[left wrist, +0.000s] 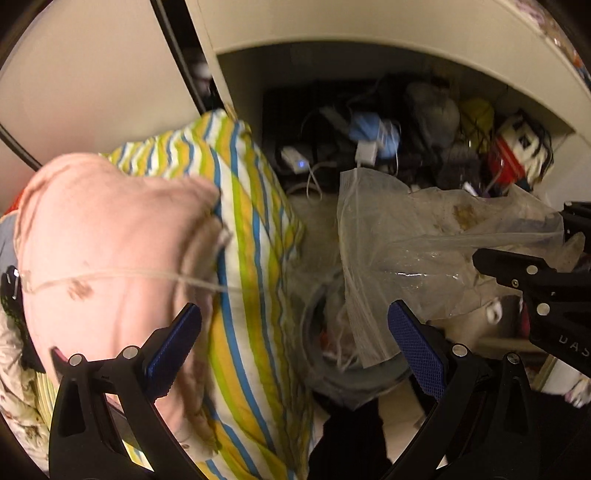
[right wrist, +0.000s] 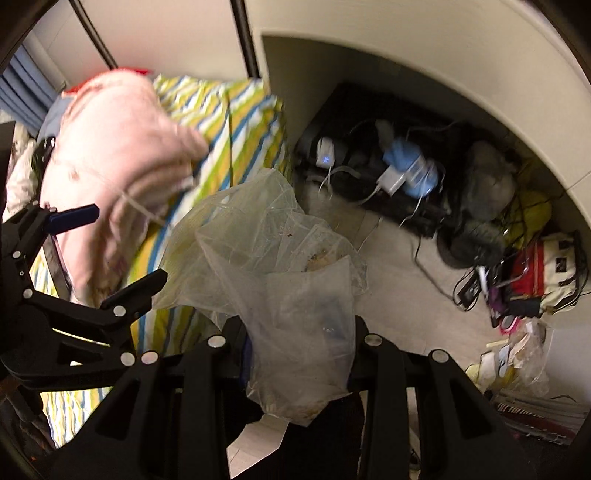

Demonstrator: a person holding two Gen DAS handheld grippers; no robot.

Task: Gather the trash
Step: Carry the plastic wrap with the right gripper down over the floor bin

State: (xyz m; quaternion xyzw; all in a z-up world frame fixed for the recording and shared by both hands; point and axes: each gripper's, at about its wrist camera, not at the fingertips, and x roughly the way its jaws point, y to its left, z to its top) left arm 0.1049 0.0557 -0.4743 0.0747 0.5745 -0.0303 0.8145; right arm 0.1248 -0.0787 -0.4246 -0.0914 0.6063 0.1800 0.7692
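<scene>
A crumpled clear plastic bag (right wrist: 295, 266) with crumbs inside is pinched in my right gripper (right wrist: 301, 332), which is shut on its lower end. In the left wrist view the same bag (left wrist: 406, 236) hangs from the right gripper (left wrist: 521, 232) over a round grey trash bin (left wrist: 369, 380) on the floor, which holds other scraps. My left gripper (left wrist: 295, 350) is open with nothing between its blue pads (left wrist: 417, 347) and sits above the bin, beside the bed. In the right wrist view the left gripper (right wrist: 129, 243) shows at the left edge, and the bag hides the bin.
A bed with a striped yellow, green and blue sheet (left wrist: 251, 295) and a pink blanket (left wrist: 110, 240) fills the left. Under a white desk (left wrist: 369, 33) lie cables, a white charger (left wrist: 365, 151), a blue object (right wrist: 410, 166) and a red-and-white bag (right wrist: 546, 269). More wrappers (right wrist: 517, 354) lie on the pale floor.
</scene>
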